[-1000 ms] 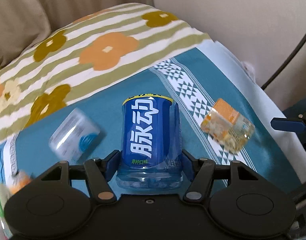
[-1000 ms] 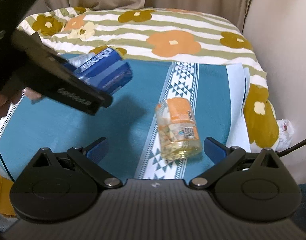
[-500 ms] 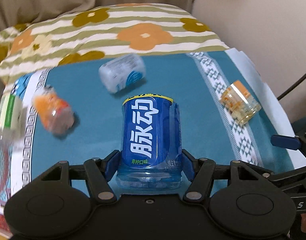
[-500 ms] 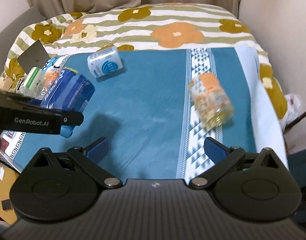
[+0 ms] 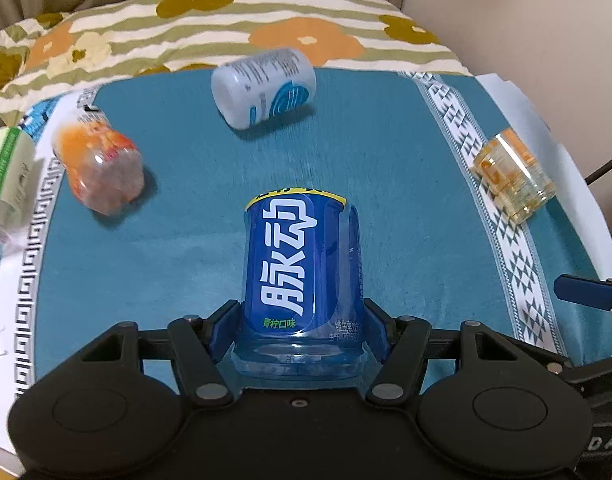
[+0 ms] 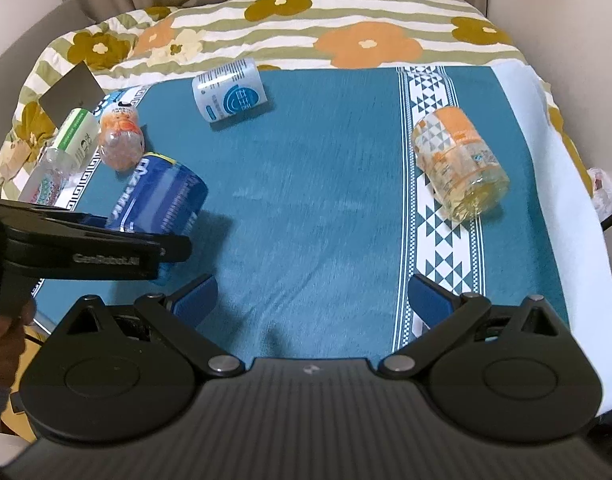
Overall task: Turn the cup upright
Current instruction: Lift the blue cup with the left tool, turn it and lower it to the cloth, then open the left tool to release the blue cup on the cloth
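Two views are given. In the left wrist view we see the left gripper (image 5: 302,332) with its blue pads clenched on the base end of the blue cup (image 5: 302,272), which lies along the fingers, its yellow-edged far end pointing away over the teal cloth (image 5: 385,200). Its label carries large white Chinese characters, which we read as 脉动, with smaller green characters beneath; the fine white print beside them is too small to read. Beyond it, a white cup (image 5: 264,86) with blue print lies on its side; its text is blurred. At left lies an orange-labelled cup (image 5: 100,168), motion-blurred, and a green-and-white container (image 5: 8,164) is cut off by the frame edge. At right an amber clear cup (image 5: 513,176) lies on the patterned white band (image 5: 517,264). One blue fingertip of the right gripper (image 5: 585,294) enters at the right edge.

In the right wrist view the right gripper (image 6: 311,296) is released, its pads wide apart with nothing between them. At left we see the left gripper's (image 6: 90,248) side, lettered "GenRobot.AI", partly hiding the blue cup (image 6: 162,200), held tilted above the cloth (image 6: 325,200). The white cup (image 6: 230,94), orange-labelled cup (image 6: 120,136), green-and-white container (image 6: 76,134) and amber cup (image 6: 459,164) lie on their sides. A floral striped quilt (image 6: 365,20) lies behind.
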`<state>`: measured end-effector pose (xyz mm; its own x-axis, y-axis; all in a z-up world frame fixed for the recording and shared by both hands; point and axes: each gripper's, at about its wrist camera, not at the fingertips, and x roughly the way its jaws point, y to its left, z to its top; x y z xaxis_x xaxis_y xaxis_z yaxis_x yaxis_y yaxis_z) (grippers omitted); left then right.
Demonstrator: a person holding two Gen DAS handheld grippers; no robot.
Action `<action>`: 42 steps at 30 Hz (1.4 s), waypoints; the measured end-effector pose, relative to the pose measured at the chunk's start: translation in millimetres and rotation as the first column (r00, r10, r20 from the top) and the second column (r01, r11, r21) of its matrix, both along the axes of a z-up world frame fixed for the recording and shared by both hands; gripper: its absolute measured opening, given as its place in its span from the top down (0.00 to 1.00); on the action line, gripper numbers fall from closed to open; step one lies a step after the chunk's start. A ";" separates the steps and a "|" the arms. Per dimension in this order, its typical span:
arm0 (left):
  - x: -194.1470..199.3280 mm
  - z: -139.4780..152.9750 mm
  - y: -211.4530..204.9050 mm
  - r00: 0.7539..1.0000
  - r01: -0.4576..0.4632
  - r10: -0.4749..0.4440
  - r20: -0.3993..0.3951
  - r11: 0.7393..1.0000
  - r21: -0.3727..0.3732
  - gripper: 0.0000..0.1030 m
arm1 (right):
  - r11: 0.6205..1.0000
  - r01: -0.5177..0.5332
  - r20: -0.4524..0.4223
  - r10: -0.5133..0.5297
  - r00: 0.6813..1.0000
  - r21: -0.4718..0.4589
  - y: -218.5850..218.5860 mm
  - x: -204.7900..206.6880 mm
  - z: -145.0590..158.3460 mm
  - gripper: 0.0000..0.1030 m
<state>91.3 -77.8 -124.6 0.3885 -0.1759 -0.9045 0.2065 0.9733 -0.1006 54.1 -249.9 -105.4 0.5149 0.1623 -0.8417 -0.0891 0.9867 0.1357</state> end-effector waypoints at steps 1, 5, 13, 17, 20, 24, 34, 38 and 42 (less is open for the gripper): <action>1.0 -3.1 -1.1 1.000 -0.001 0.001 -0.002 1.000 0.000 0.34 | 1.000 0.001 -0.004 -0.001 1.000 -0.001 -0.2 0.8 -1.6 0.00; 3.2 -6.8 -6.2 1.000 0.005 -0.005 0.013 1.000 0.019 0.34 | 1.000 0.009 -0.016 -0.009 1.000 -0.002 -2.2 4.4 -5.5 0.00; 6.1 -7.1 -7.2 1.000 0.003 -0.003 -0.004 1.000 0.026 0.29 | 1.000 0.023 -0.016 -0.023 1.000 0.003 -6.3 9.4 -3.9 0.00; 5.8 -5.9 -6.7 1.000 -0.002 0.002 -0.008 1.000 0.022 0.16 | 0.999 0.032 -0.011 -0.032 0.999 0.002 -9.1 12.4 -0.3 0.00; 5.1 -3.9 -7.1 1.000 0.004 -0.004 0.003 1.000 0.030 0.12 | 0.999 0.038 -0.009 -0.038 0.999 0.003 -11.1 15.2 1.7 0.00; 5.1 -2.0 -5.8 1.000 0.006 -0.007 0.008 1.000 0.026 0.11 | 0.999 0.041 -0.010 -0.041 0.999 0.003 -11.0 18.5 2.3 0.00; 1.8 8.4 0.9 0.999 0.012 -0.014 0.036 0.999 0.043 0.11 | 1.000 0.020 -0.008 -0.020 1.000 0.008 -1.0 23.1 4.1 0.00; -2.2 16.8 7.6 0.999 0.011 -0.013 0.047 0.999 0.046 0.10 | 1.000 0.016 -0.006 -0.016 1.000 0.015 3.2 26.1 7.2 0.00; -10.7 29.9 18.1 0.998 0.013 -0.015 0.062 0.999 0.035 0.06 | 0.999 0.022 -0.011 -0.021 1.000 0.034 4.7 34.3 18.6 0.00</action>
